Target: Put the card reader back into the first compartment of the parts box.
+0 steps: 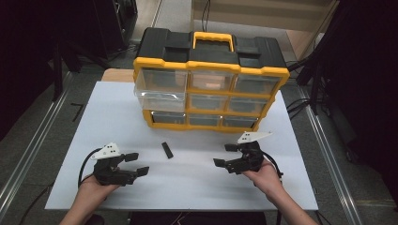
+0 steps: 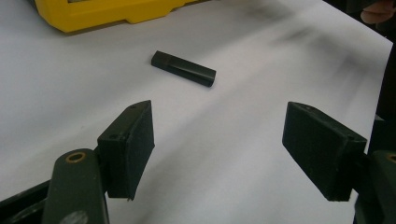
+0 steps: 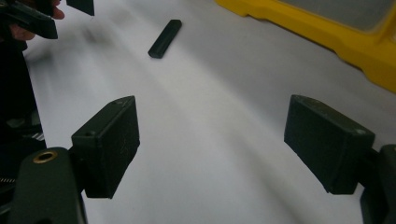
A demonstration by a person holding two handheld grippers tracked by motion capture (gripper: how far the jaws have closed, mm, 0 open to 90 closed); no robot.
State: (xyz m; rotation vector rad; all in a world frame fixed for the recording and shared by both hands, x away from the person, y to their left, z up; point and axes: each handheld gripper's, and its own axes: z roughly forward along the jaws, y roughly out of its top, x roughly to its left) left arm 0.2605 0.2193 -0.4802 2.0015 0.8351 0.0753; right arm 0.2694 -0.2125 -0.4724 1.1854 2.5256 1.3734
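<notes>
A small flat black stick (image 1: 167, 150) lies on the white table (image 1: 187, 178), between my two grippers and just in front of the organizer. My left gripper (image 1: 136, 164) rests low at the front left, open and empty, with the stick (image 2: 184, 68) ahead of its jaws. My right gripper (image 1: 225, 155) sits at the front right, also open and empty. From the right gripper view the stick (image 3: 165, 38) lies farther off, toward the other gripper (image 3: 51, 16).
A yellow and black drawer organizer (image 1: 211, 82) with clear drawers stands at the back middle of the table. Its middle-left drawer (image 1: 159, 99) is pulled out a little. Its yellow base (image 2: 107, 14) (image 3: 327, 32) borders the bare white surface in both gripper views.
</notes>
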